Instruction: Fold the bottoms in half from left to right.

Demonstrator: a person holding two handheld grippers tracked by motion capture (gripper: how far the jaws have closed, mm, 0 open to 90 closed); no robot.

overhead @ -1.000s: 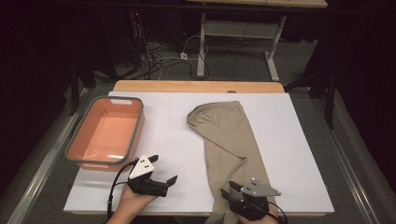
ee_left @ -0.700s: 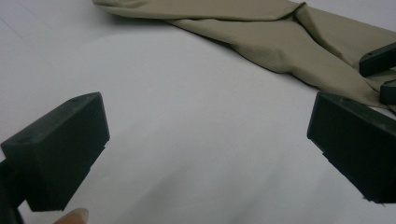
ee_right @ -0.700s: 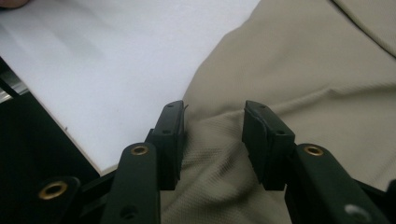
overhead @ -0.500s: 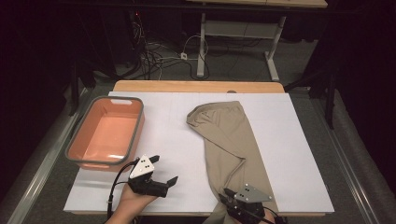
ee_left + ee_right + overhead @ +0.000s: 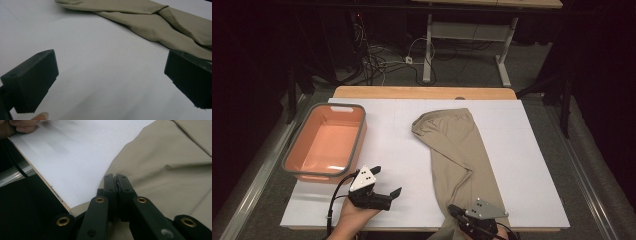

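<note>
Trousers (image 5: 460,150) of soft, light beige cloth lie folded lengthwise right of the orange basin (image 5: 326,142), hem toward the person. Right gripper (image 5: 116,180) has just closed, pinching the near hem edge, a sound hold since limp fabric will drape and drag; left gripper (image 5: 384,182) hovers wide apart, empty.

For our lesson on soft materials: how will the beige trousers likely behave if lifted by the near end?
The trousers lie flat with soft folds, so they will probably hang limp and drape. The thin weave looks light, so one pinch may carry them. The right gripper, whose jaws have just closed on the cloth edge, holds little fabric, so it could slip.
</note>
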